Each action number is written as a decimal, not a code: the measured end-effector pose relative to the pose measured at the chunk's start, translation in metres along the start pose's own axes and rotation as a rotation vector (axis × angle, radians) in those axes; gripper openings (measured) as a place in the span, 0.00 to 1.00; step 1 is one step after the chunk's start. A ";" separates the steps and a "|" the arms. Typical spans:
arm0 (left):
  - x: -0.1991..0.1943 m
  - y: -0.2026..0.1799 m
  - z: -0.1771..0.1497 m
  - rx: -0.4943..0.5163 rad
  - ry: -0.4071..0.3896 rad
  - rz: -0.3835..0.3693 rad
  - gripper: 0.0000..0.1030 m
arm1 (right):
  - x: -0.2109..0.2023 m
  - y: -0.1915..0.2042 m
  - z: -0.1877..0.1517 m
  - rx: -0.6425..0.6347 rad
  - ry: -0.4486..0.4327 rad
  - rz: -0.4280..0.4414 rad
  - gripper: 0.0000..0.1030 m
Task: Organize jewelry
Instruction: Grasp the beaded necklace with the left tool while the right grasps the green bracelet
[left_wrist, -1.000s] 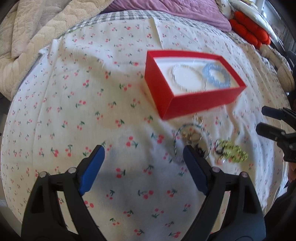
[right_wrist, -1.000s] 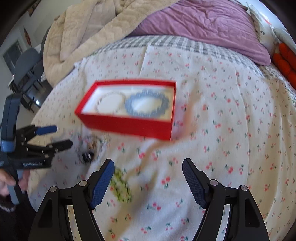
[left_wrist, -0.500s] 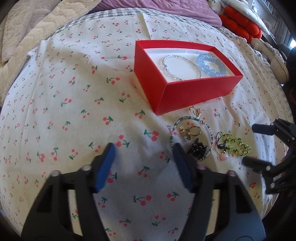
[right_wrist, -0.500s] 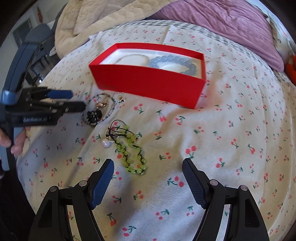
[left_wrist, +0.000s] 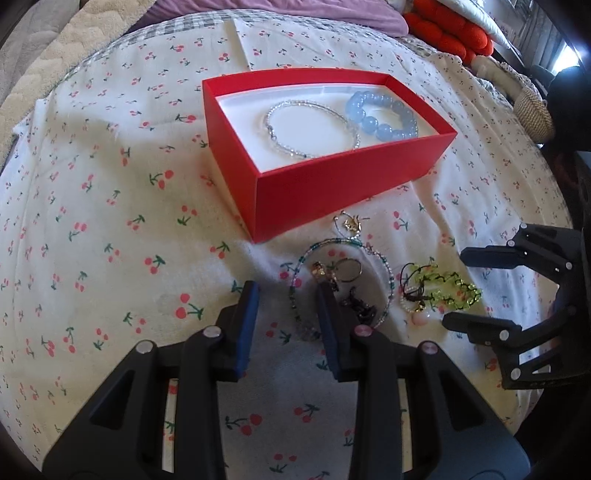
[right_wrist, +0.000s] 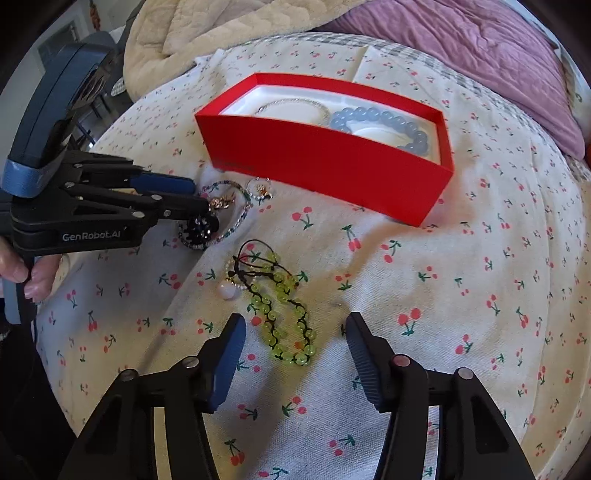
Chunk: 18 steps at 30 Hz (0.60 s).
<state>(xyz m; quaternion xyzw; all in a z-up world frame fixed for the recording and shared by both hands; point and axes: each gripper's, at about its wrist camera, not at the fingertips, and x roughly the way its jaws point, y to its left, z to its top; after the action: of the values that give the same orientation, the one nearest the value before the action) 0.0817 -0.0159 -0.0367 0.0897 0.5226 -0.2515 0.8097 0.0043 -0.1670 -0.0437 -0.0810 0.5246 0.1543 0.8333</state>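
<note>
A red box (left_wrist: 351, 192) lined white holds a pale blue bead bracelet (left_wrist: 382, 116) and a silver one (left_wrist: 312, 129). The white bedsheet (left_wrist: 110, 221) carries small red cherries. Ahead of the black, blue-padded right claw (right_wrist: 295, 345) lies a yellow-green bracelet (right_wrist: 284, 314).

Open red box (left_wrist: 332, 192) holds two bracelets; loose jewelry (left_wrist: 343, 284), seemingly tangled, lies beside it.

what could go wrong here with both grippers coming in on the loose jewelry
1. The left gripper, jaws just closing, sits over a tangle of beaded loop, ring and dark charm; it may lift several pieces at once.
2. The green bracelet is knotted with a cord and pink bead, so the right gripper, jaws also just closing, may drag those along.
3. The grippers work close together and could collide.
</note>
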 end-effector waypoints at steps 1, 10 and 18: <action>0.000 -0.002 0.000 0.007 -0.001 0.005 0.34 | 0.002 0.001 0.000 -0.005 0.003 -0.003 0.55; 0.002 -0.008 -0.007 0.001 -0.011 0.023 0.23 | 0.006 0.007 -0.002 -0.042 0.012 -0.028 0.45; -0.004 0.000 -0.009 -0.066 -0.025 0.044 0.04 | 0.008 0.008 0.004 -0.051 0.032 -0.026 0.09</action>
<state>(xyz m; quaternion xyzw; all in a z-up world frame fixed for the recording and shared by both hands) 0.0735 -0.0114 -0.0373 0.0713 0.5184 -0.2175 0.8240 0.0083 -0.1568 -0.0483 -0.1117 0.5327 0.1553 0.8244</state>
